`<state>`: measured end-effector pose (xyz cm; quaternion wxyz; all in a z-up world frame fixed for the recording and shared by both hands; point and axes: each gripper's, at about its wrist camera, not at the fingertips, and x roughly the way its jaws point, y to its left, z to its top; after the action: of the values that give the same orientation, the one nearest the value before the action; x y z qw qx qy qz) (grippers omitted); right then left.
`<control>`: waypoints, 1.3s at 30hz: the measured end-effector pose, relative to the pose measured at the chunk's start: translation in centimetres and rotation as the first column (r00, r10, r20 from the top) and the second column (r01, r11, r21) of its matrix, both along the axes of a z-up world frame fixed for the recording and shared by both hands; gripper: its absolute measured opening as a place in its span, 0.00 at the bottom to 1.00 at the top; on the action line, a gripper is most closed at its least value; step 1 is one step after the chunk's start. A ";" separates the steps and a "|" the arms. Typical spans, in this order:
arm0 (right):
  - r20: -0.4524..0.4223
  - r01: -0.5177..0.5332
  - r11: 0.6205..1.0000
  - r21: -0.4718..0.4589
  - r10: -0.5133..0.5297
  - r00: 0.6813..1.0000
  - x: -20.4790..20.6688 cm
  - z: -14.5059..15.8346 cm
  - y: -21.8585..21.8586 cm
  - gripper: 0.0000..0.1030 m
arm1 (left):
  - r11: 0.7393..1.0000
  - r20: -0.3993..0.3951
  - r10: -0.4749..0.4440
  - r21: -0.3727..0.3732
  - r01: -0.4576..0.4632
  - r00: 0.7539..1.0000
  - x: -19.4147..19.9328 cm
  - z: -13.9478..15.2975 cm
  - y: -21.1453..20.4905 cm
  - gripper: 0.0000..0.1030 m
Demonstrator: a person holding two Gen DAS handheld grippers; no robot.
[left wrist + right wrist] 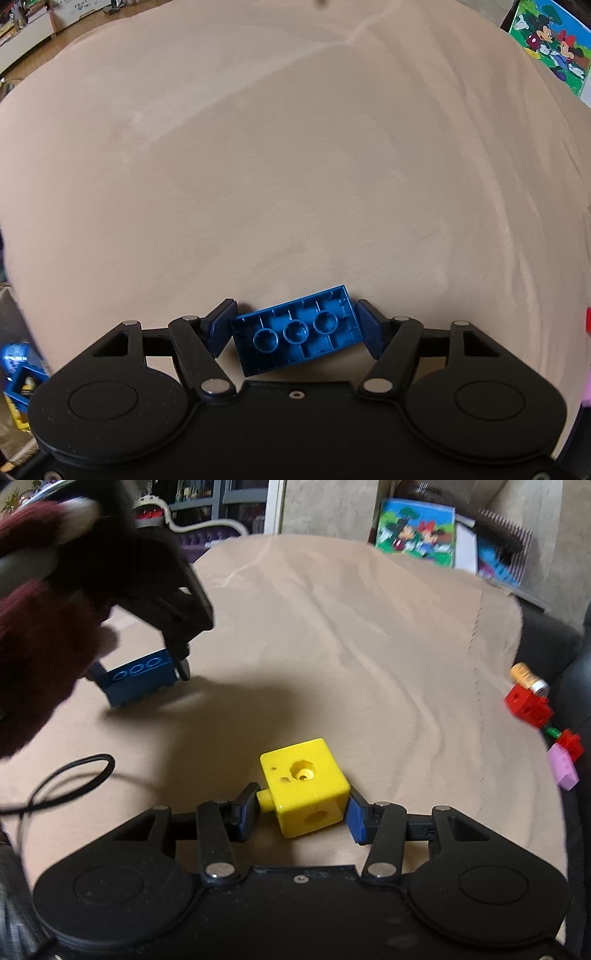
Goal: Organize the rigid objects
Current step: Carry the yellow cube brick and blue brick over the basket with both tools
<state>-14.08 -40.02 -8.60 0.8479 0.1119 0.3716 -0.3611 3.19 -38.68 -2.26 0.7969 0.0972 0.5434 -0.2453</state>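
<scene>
My left gripper (295,325) is shut on a blue building brick (297,330), held upside down so its hollow underside with three round tubes faces the camera, just above the beige cloth. In the right wrist view the same brick (142,681) shows at the left, held by the left gripper (173,646) with its studs close to the cloth; I cannot tell if they touch. My right gripper (303,808) is shut on a yellow cube (304,786) with round holes and a side peg, low over the cloth.
The beige cloth (295,166) covers a wide soft surface. A Mickey and Minnie box (415,531) stands at the back right. Red blocks (528,703), a pink brick (563,770) and a small orange roller (526,675) lie at the right edge. A black cable loop (70,779) lies at left.
</scene>
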 end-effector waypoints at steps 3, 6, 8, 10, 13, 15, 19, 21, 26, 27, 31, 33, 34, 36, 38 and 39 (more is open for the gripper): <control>0.012 -0.020 0.995 0.101 0.019 1.000 0.9 0.6 -0.2 0.46 | 1.000 0.031 0.013 0.006 -0.013 0.999 0.2 0.6 2.8 0.62; 0.020 -0.046 0.987 0.157 0.043 0.999 2.1 1.3 0.4 0.46 | 0.998 0.035 0.063 0.005 -0.064 0.997 0.9 1.4 6.3 0.62; 0.023 -0.065 0.983 0.171 0.062 0.998 2.9 1.8 1.0 0.46 | 0.995 0.033 0.097 0.003 -0.097 0.995 1.2 1.9 8.8 0.62; 0.031 -0.089 0.980 0.178 0.085 0.996 3.6 2.5 1.8 0.46 | 0.992 0.042 0.129 -0.003 -0.129 0.991 1.2 2.5 11.7 0.62; 0.038 -0.130 0.976 0.177 0.125 0.991 4.6 3.4 3.4 0.46 | 0.984 0.063 0.178 -0.018 -0.177 0.982 0.7 3.7 16.1 0.62; 0.043 -0.162 0.971 0.178 0.157 0.987 5.3 4.0 4.5 0.46 | 0.976 0.079 0.218 -0.031 -0.216 0.973 0.6 4.3 19.0 0.62; 0.070 -0.238 0.953 0.187 0.229 0.971 6.5 5.2 7.1 0.46 | 0.956 0.114 0.292 -0.038 -0.289 0.950 0.3 4.8 24.0 0.62; 0.089 -0.286 0.939 0.190 0.274 0.958 7.2 6.1 8.9 0.46 | 0.943 0.133 0.332 -0.037 -0.330 0.934 0.1 4.8 26.0 0.62; 0.137 -0.401 0.889 0.223 0.378 0.915 9.5 8.4 12.6 0.46 | 0.904 0.139 0.426 -0.038 -0.425 0.894 0.1 3.8 31.3 0.62; 0.143 -0.420 0.879 0.228 0.396 0.907 9.9 8.8 13.3 0.46 | 0.895 0.133 0.446 -0.039 -0.445 0.885 0.1 3.5 32.3 0.62; 0.155 -0.479 0.840 0.253 0.454 0.878 11.9 10.0 15.5 0.46 | 0.862 0.113 0.506 -0.030 -0.506 0.855 -0.1 2.5 35.6 0.62; 0.150 -0.498 0.823 0.273 0.475 0.867 13.4 10.1 16.5 0.46 | 0.847 0.102 0.530 -0.015 -0.531 0.842 0.0 1.8 36.6 0.62; 0.145 -0.509 0.814 0.282 0.488 0.861 14.1 10.0 17.1 0.46 | 0.840 0.096 0.541 -0.010 -0.543 0.836 0.1 1.5 37.1 0.62; 0.132 -0.523 0.800 0.295 0.508 0.851 14.5 9.5 18.4 0.46 | 0.824 0.089 0.564 -0.003 -0.566 0.821 0.2 1.1 38.0 0.62; 0.112 -0.535 0.788 0.304 0.528 0.842 15.7 9.0 19.7 0.46 | 0.814 0.088 0.579 -0.012 -0.581 0.810 0.0 1.0 38.7 0.62; 0.103 -0.539 0.784 0.309 0.536 0.838 16.1 8.8 20.3 0.46 | 0.808 0.089 0.587 -0.014 -0.588 0.805 0.1 0.8 39.0 0.62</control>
<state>2.03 -19.75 0.16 0.8867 0.1417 0.4385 -0.0379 3.28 0.30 -1.42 0.8564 -0.0593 0.5125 0.0216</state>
